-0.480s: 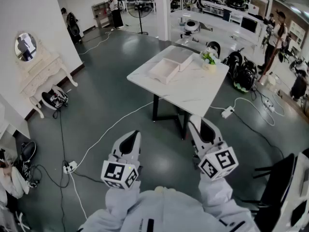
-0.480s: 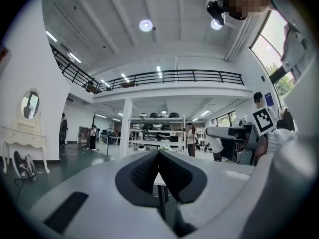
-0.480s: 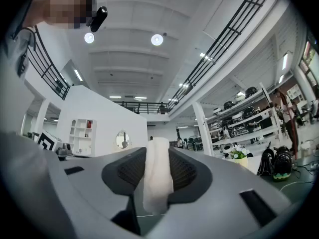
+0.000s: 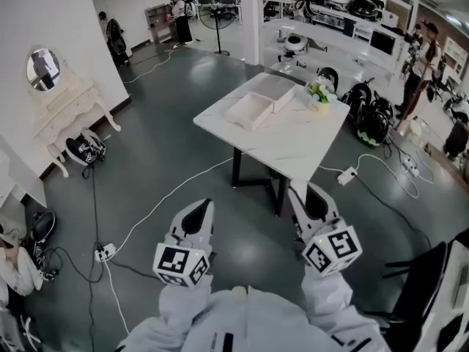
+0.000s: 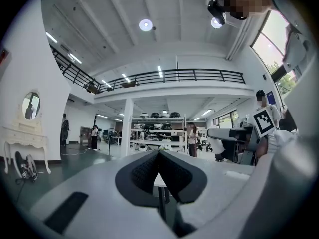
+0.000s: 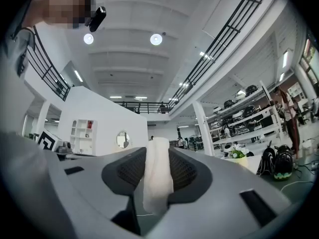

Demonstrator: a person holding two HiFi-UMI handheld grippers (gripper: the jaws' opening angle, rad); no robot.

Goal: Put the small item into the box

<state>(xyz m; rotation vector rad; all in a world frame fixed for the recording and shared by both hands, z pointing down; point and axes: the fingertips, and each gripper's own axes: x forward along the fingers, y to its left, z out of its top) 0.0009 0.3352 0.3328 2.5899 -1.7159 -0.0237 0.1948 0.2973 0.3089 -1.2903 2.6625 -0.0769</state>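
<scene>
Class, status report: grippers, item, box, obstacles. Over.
Left gripper shut, empty. Right gripper shut on white item. Box open on table, ahead. White cable crosses floor between.

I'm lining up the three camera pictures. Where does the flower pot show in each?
Head view: flower pot on the table's far right corner, near the box.
Left gripper view: not visible.
Right gripper view: right of the small item in the right hand-held gripper, at mid-height.
Shared landmark: the oval mirror, seen in all three.

Distant box interior indistinct
</scene>
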